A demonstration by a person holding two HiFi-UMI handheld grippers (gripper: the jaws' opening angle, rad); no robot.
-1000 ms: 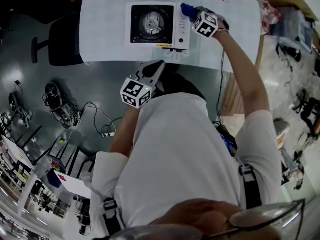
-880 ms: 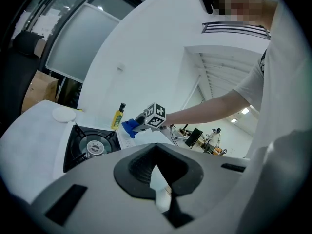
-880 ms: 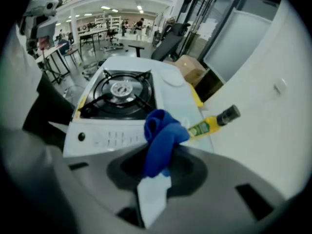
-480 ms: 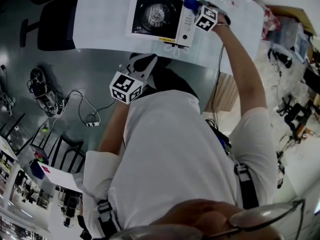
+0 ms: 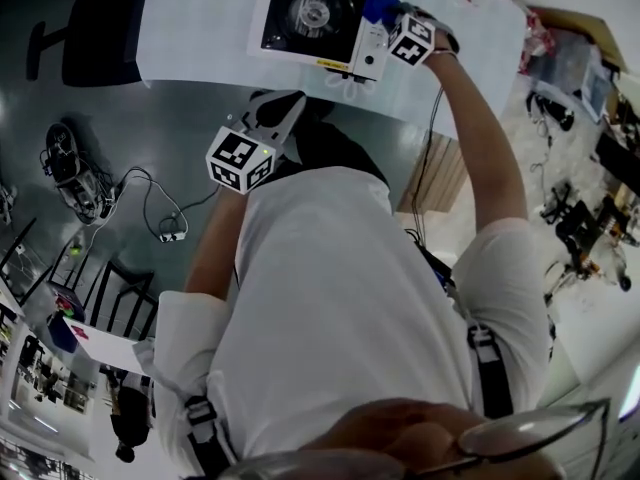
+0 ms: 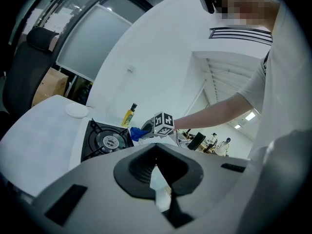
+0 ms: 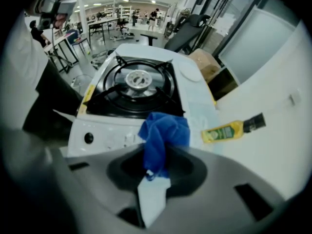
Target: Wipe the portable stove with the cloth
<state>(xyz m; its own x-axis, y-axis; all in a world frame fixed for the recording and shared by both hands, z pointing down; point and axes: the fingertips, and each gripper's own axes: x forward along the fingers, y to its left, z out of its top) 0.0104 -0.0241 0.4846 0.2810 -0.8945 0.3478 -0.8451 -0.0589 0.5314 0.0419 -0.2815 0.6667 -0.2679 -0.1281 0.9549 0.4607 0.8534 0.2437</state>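
Observation:
The portable stove [image 5: 315, 18] is white with a black burner top and sits on the white table [image 5: 200, 38]. My right gripper [image 5: 388, 16] is shut on the blue cloth [image 5: 377, 7] at the stove's right end, by the knob panel. In the right gripper view the cloth [image 7: 163, 133] bunches out of the gripper [image 7: 153, 177] just above the stove's [image 7: 134, 89] white front edge. My left gripper [image 5: 285, 108] is held off the table near my body, shut and empty. The left gripper view shows its jaws [image 6: 158, 177] pointed toward the stove [image 6: 105, 140] and cloth [image 6: 138, 132].
A yellow bottle [image 7: 229, 129] lies on the table beside the stove. A small white dish [image 6: 76, 110] sits beyond the stove's far side. A black chair [image 5: 95, 38] stands at the table's left. Cables and gear [image 5: 150, 208] lie on the floor.
The head view has tilted, so the table and stove sit higher in frame. The right gripper stays at the stove's right end with the cloth. The left gripper has drifted slightly left.

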